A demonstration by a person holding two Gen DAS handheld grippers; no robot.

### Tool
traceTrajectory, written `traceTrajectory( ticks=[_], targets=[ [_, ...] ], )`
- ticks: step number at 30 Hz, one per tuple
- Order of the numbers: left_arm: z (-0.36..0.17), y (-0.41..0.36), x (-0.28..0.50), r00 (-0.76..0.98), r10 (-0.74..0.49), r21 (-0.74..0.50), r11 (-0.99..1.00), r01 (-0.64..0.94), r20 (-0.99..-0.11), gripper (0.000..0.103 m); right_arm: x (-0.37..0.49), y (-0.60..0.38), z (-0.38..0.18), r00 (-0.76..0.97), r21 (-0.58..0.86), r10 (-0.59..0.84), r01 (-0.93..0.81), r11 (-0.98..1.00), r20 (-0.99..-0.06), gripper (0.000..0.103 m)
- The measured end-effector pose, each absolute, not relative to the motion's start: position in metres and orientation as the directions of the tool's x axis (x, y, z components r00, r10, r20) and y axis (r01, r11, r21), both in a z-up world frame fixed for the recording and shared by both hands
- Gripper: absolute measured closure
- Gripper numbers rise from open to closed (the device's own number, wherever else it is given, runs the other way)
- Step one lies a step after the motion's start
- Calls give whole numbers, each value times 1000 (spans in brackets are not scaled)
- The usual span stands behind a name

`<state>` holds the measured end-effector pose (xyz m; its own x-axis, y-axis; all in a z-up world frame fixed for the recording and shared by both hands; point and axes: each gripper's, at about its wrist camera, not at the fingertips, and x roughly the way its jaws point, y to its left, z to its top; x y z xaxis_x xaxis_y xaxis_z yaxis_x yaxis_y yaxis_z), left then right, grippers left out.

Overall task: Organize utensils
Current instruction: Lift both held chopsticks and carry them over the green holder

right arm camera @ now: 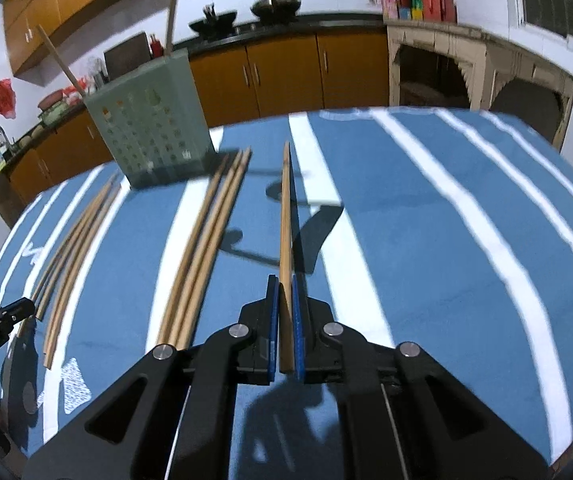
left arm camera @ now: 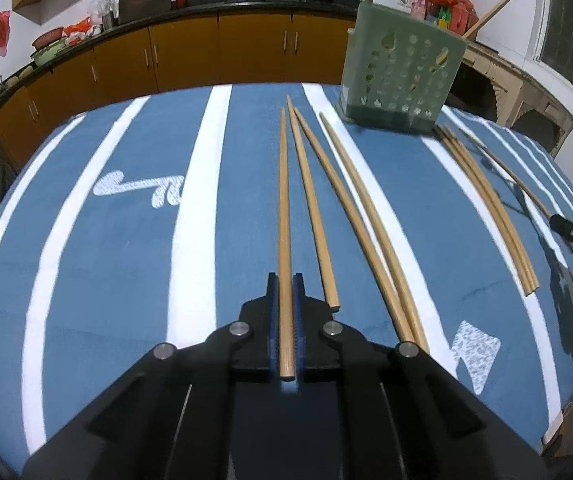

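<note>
Left gripper (left arm camera: 285,292) clamped on one chopstick (left arm camera: 284,216); three more lie just right of it. Right gripper (right arm camera: 285,292) clamped on a second chopstick (right arm camera: 286,216), which casts a shadow on the cloth — seen only in the right wrist view. Green perforated holder (left arm camera: 400,76) stands on the blue-and-white striped tablecloth (left arm camera: 126,240), two chopsticks upright inside. Behind — orange kitchen cabinets (left arm camera: 190,56).

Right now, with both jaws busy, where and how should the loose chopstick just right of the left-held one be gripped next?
Probably at the thick butt end of the loose chopstick, which lies flat on the striped cloth and ends clear of its neighbours. Come from above along its length, jaws straddling its width: the far tips crowd together near the green holder.
</note>
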<state>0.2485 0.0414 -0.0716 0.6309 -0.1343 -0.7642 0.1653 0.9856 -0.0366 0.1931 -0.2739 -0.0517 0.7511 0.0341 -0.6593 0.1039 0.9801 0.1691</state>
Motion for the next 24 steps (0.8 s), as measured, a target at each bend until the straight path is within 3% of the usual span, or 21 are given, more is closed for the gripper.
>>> traceTrajectory(
  ticks=[14, 24],
  targets=[
    [22, 59, 227, 808, -180, -61, 982, 176, -561, 95, 171, -288, 24, 899, 162, -15, 96, 982, -438, 96],
    [73, 66, 227, 883, -191, -110, 981, 158, -429, 95, 170, -293, 54, 938, 231, 21, 63, 971, -347, 96]
  ],
)
